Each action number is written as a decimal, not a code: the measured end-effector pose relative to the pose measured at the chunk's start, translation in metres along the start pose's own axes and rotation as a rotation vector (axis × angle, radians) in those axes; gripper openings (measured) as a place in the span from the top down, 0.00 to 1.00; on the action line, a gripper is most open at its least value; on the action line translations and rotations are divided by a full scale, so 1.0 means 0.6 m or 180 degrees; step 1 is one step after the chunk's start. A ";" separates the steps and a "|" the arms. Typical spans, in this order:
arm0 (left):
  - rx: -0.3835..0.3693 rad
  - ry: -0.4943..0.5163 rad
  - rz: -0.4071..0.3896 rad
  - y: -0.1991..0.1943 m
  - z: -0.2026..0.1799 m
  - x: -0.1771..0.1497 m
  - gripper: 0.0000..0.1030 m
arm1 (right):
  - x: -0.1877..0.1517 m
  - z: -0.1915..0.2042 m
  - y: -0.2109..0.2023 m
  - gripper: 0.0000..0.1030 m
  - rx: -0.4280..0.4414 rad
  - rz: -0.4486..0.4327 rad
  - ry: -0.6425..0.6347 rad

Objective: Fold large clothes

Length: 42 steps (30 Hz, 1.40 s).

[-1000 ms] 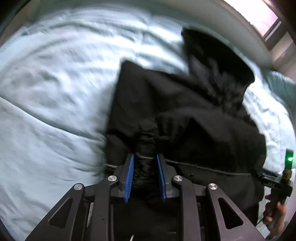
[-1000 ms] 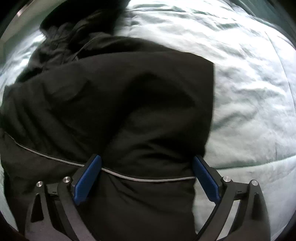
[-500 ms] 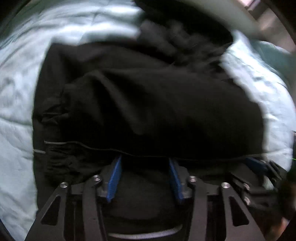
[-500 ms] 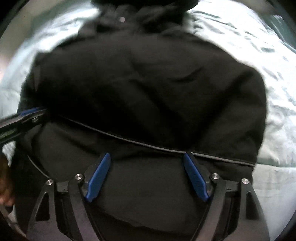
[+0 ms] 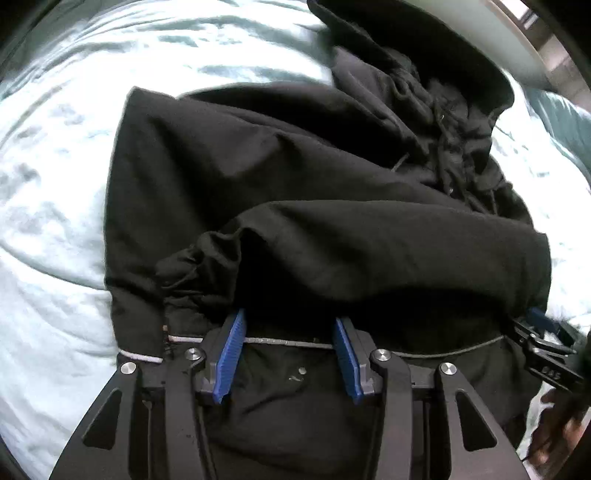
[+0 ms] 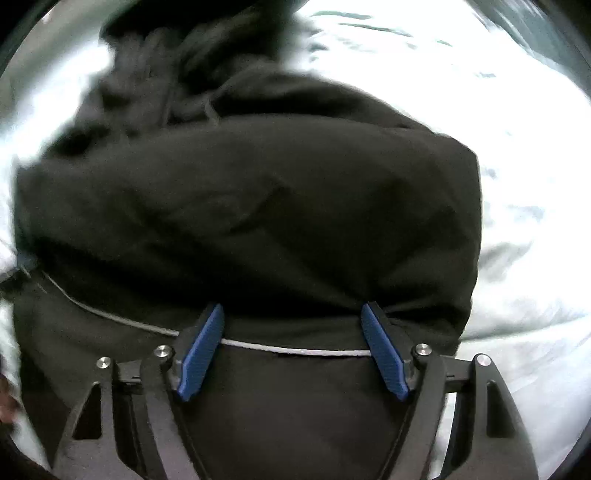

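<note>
Lighting: daylight, from window (image 5: 532, 18) at upper right. Pale bedding (image 5: 55, 206) glares, overexposed in right wrist view. Black garment (image 5: 295, 192) underexposed. Fisheye curvature, dark vignetted corners; motion blur.

Bed (image 5: 55, 206) with pale blue-white rumpled cover, black hooded jacket (image 5: 295, 192) lying on it.
Jacket lies folded over itself mid-bed, hood end bunched toward far edge, thin light piping line across near hem; cover wrinkled all round it, bare cover showing left and right of the jacket; a teal pillow-like shape (image 5: 565, 118) at far right corner, blurred.
</note>
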<state>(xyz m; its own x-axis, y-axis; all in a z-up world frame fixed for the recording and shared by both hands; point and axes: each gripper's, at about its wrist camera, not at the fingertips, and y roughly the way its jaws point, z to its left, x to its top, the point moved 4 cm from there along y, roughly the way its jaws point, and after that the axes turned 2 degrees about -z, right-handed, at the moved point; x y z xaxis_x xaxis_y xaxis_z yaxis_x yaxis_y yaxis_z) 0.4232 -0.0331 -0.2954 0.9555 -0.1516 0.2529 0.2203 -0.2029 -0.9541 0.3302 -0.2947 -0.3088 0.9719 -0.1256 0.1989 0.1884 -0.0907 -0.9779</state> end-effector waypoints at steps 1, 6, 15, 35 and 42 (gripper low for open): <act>0.0051 0.0085 0.0005 -0.005 -0.008 0.002 0.53 | 0.004 0.009 -0.005 0.24 -0.0125 0.0016 -0.0131; -0.0202 0.0251 -0.0283 -0.106 -0.033 0.009 0.53 | 0.019 -0.007 -0.090 0.29 0.0150 -0.0184 0.0035; -0.0395 0.0424 -0.0670 -0.225 -0.016 0.131 0.53 | 0.122 -0.022 -0.254 0.29 0.0315 -0.0898 0.0416; -0.0525 -0.0181 -0.0630 0.058 -0.015 0.472 0.55 | 0.460 -0.011 0.005 0.65 0.0400 -0.0844 0.0973; -0.1034 -0.0385 -0.0972 -0.019 0.034 0.451 0.84 | 0.421 -0.050 -0.027 0.93 0.0664 -0.1134 0.1078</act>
<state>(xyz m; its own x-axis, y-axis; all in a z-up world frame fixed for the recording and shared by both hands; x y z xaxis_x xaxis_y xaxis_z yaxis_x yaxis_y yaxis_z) 0.6831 -0.0520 -0.2194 0.8766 0.0725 0.4756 0.4410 -0.5164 -0.7340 0.5686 -0.3546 -0.2408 0.7491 -0.4379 0.4970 0.5561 0.0081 -0.8311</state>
